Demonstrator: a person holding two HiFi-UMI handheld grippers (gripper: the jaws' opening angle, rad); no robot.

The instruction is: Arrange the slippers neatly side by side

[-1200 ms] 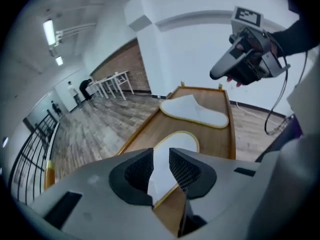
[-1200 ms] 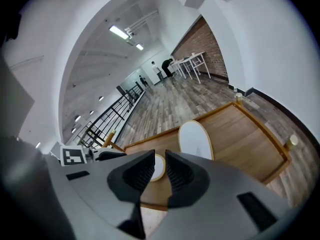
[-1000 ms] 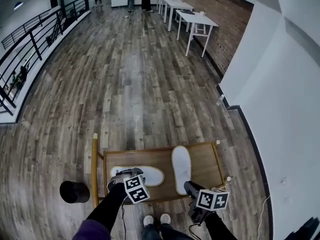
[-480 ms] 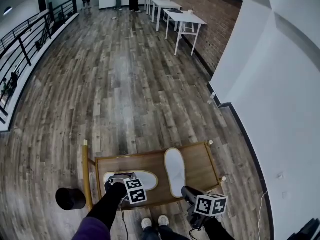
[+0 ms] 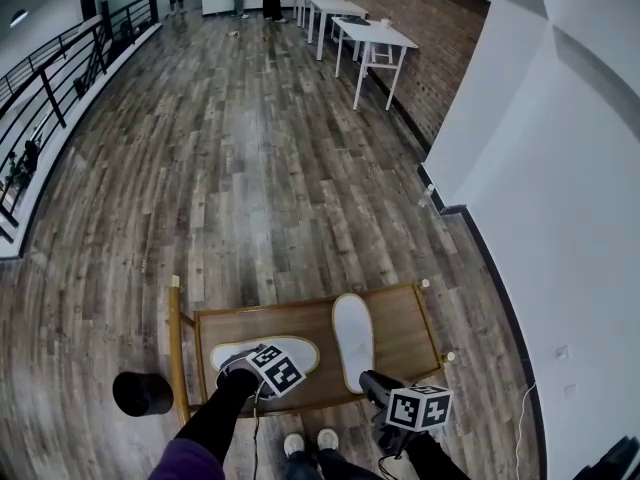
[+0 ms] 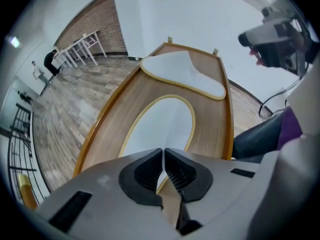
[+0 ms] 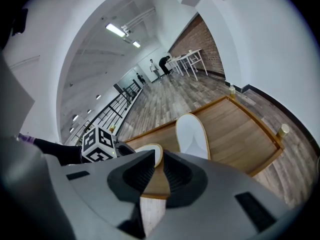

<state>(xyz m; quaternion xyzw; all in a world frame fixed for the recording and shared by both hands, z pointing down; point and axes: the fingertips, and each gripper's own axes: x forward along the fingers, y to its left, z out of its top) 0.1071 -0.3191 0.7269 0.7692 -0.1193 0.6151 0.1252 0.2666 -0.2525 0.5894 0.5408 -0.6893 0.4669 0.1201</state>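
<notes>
Wooden rimmed tray (image 5: 402,326) bears two white, tan-edged flat slippers: crosswise slipper (image 5: 295,353), lengthwise slipper (image 5: 353,338). Left gripper (image 6: 164,152) jaws together; right gripper (image 7: 158,153) jaws slightly apart.

No legible text or numbers, marker cubes (image 5: 278,369) (square patterns only) unlettered

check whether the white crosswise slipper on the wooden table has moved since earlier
No. The white crosswise slipper still lies along the wooden table's near edge, one end by the other slipper.

Head camera looks steeply down; gripper cameras share tray (image 5: 405,328).
</notes>
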